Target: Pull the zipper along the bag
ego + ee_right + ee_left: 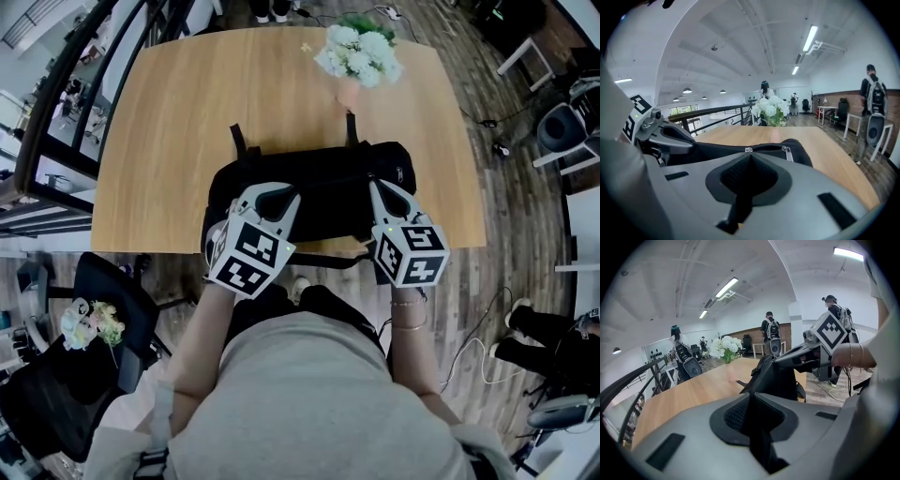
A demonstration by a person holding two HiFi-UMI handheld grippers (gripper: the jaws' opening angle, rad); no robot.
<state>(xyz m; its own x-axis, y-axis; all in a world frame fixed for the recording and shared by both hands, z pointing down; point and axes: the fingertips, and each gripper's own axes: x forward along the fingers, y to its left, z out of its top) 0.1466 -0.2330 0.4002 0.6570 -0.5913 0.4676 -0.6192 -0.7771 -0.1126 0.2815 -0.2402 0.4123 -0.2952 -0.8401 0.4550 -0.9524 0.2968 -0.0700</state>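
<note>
Left gripper [751, 398]: jaws closed pad to pad, nothing seen between them, tips set at the left end of the bag [323, 192]. Right gripper [749, 158]: jaws likewise closed, tips at the bag's right end, with a silver zipper slider [748, 150] right at the tips. Not possible to tell whether its tab is pinched or lies just past the pads. Second slider [787, 153] close by on the bag's top. Bag black and soft, lying lengthwise at the near edge of the table [178, 131], with its zipper line running along the top between the two grippers. Strap loops [236, 141] poking out from the bag's far side. Beyond the bag and well apart from it, white flowers [359, 52]. Farther off behind the bag, away from the table, a person with a backpack [874, 110]. Judged step: set-up for the pull, with one end of the bag braced and the slider at hand, no travel evident. Next move calls for a sure pinch on the tab, the bag's left end kept taut, then a straight draw along the seam. Slack fabric likely to bunch and snag the slider.
</note>
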